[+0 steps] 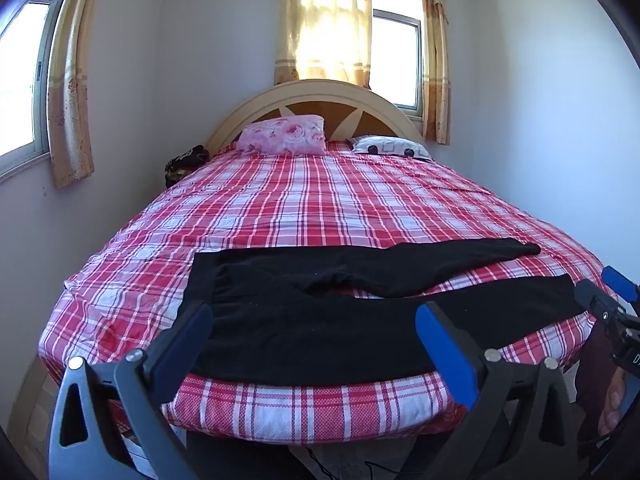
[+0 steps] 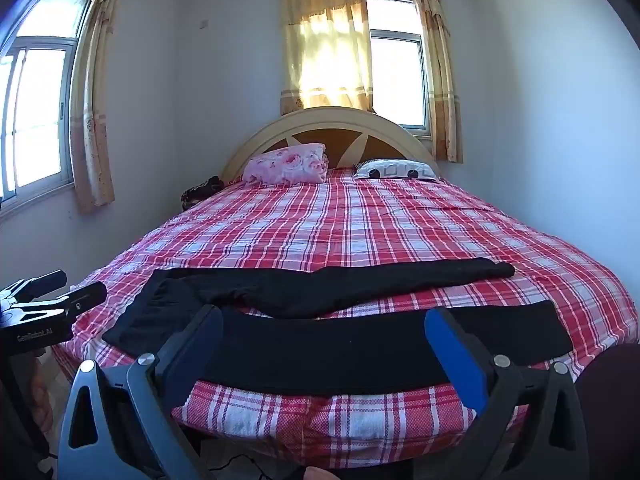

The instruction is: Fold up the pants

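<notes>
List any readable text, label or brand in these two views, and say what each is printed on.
"CamRobot.AI", roughly; the small white print is soft: on the black body of the left gripper, at the left edge of the right wrist view.
"D", cut off by the frame edge, rest unreadable: on the body of the right gripper, at the right edge of the left wrist view.
No other text shows.
</notes>
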The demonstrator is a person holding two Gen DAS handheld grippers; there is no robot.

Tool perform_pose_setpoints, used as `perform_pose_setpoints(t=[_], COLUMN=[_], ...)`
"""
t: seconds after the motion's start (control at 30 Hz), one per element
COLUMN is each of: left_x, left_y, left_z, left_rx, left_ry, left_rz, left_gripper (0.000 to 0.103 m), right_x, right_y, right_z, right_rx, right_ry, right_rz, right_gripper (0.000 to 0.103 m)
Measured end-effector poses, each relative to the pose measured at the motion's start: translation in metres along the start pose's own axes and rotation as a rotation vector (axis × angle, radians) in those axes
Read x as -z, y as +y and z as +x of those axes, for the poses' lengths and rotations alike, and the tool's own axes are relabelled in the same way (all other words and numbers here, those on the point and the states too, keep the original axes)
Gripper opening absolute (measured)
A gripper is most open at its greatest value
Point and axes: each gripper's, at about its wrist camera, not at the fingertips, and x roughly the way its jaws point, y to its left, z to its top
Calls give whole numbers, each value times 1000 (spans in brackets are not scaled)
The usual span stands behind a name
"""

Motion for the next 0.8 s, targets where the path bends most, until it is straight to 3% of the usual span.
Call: perform_pose_setpoints(t=[0.8], left_x=[1], left_y=[-3], left_z=[4], left_rx=[-1], left_ry=[10], left_rz=[-5], left_gripper=[103], right_x=[5], right_y=[3], right_z=[6], right_rx=[-1], right_ry=[20], right_rz=[0], right_gripper=[102])
